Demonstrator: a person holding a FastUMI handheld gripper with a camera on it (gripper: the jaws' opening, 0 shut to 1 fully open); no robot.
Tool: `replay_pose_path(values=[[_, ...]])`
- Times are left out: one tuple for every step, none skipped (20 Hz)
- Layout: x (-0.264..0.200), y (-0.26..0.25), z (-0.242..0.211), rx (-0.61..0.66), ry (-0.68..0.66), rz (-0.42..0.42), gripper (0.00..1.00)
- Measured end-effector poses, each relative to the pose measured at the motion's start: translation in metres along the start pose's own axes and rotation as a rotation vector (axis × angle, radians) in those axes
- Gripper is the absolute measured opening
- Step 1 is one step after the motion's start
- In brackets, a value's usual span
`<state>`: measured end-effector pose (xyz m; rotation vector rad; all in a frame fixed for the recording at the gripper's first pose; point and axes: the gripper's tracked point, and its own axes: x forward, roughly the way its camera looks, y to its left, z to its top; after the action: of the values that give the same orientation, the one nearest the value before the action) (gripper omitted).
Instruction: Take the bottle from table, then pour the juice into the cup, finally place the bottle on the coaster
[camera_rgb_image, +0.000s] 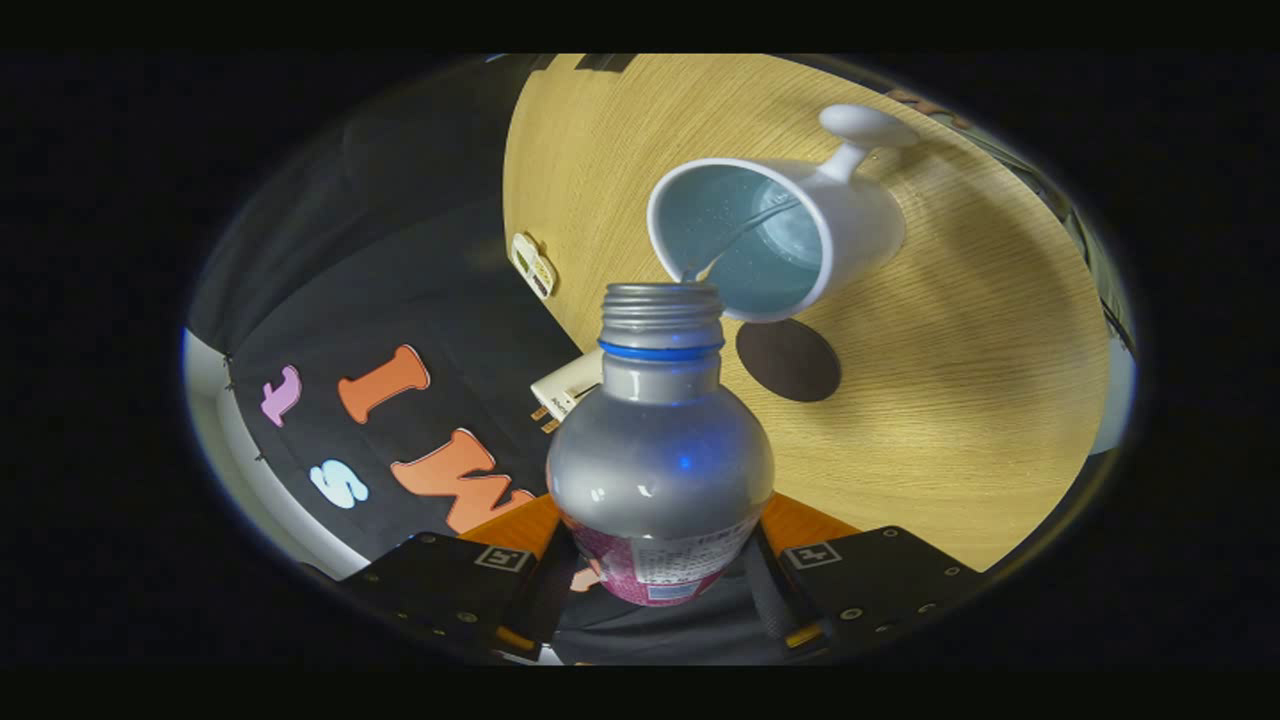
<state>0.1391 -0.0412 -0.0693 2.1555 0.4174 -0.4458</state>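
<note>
Gripper (660, 575) clamps the uncapped bottle (660, 470) between both fingers, tilted, a thin stream running into the white cup (860, 235). Dark coaster (788, 360) lies beside the cup on the wooden table (950, 420); the bottle hides the fingertips.

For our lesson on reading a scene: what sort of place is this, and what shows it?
Probably a staged test booth, not a home: a black cloth wall, one bare wooden table, and a hand-held gripper pouring from a bottle into a cup.
</note>
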Motion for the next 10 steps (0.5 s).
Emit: replay_pose_path(values=[[-0.0005, 0.0003, 0.0001, 0.001, 0.000, 0.001, 0.77], [-0.0003, 0.0003, 0.0000, 0.001, 0.001, 0.002, 0.76], [-0.0007, 0.0003, -0.0002, 0.000, 0.001, 0.003, 0.77], [-0.0004, 0.0001, 0.0003, -0.002, 0.000, 0.004, 0.76], [-0.0009, -0.0010, -0.0006, -0.004, 0.004, -0.001, 0.76], [0.0000, -0.0011, 0.0007, -0.002, 0.000, -0.005, 0.76], [0.0001, -0.0011, 0.0009, 0.002, -0.003, -0.010, 0.76], [0.0000, -0.0010, 0.0011, 0.008, -0.005, -0.014, 0.77], [0.0000, -0.0009, 0.0025, 0.012, -0.009, -0.016, 0.77], [0.0010, -0.0014, 0.0027, 0.009, -0.011, -0.018, 0.77]])
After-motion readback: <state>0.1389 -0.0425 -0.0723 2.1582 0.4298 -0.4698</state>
